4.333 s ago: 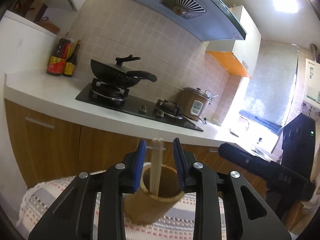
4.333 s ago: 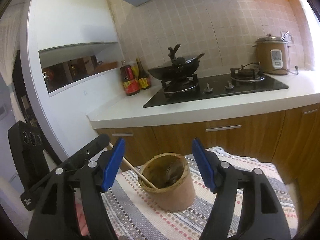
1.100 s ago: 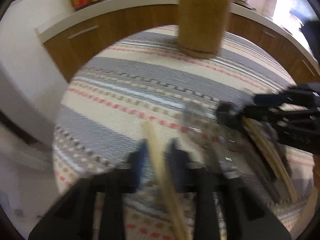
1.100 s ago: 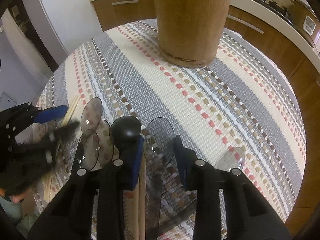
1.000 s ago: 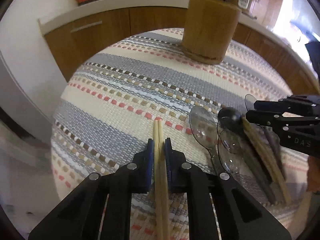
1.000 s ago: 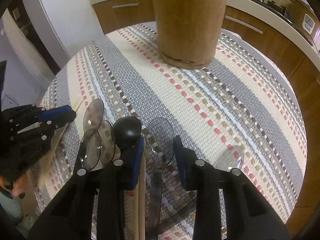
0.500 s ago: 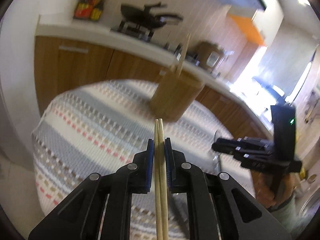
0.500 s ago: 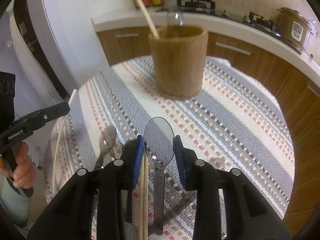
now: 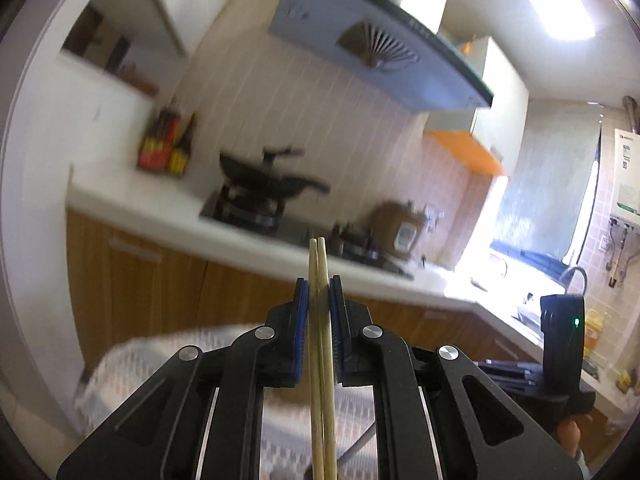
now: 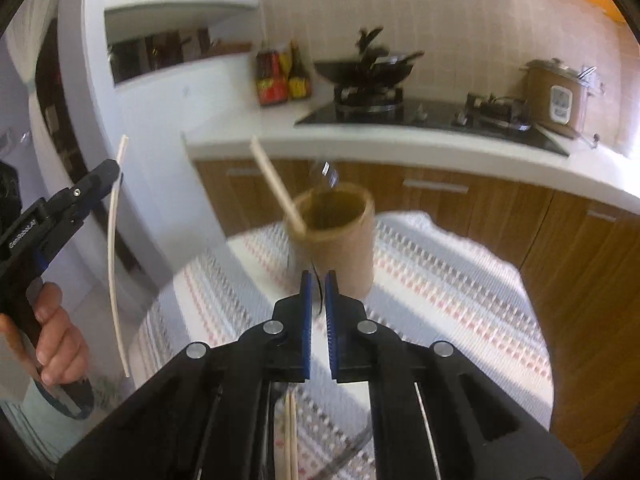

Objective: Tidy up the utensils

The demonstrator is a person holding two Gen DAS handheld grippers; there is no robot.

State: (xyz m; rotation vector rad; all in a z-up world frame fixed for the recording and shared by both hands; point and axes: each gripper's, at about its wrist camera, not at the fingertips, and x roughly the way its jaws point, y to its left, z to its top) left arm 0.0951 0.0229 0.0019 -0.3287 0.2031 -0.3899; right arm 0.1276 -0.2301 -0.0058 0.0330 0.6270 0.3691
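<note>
Left gripper [image 9: 319, 312] is clamped tight on a pair of chopsticks [image 9: 322, 360], held up in the air; tips poke out past the pads toward the kitchen wall. In the right wrist view the same pair hangs nearly vertical, off the table's left edge.

Right gripper [image 10: 316, 300] is nearly closed, pinching something thin and dark seen edge-on; cannot tell what it is.

Wooden utensil holder [image 10: 336, 240] stands upright on the striped tablecloth [image 10: 440, 280], far side of the round table. One chopstick [image 10: 276, 184] leans out of it to the left, plus a blurred shiny utensil. More chopsticks [image 10: 291, 436] lie on the cloth under the right gripper.

Room: white countertop [image 10: 400, 146] over wood cabinets [image 10: 500, 216], black hob with a wok [image 10: 368, 66], sauce bottles [image 10: 282, 76] to its left, rice cooker [image 10: 558, 94] to its right, range hood [image 9: 380, 52] above, tiled wall. Heavy motion blur.
</note>
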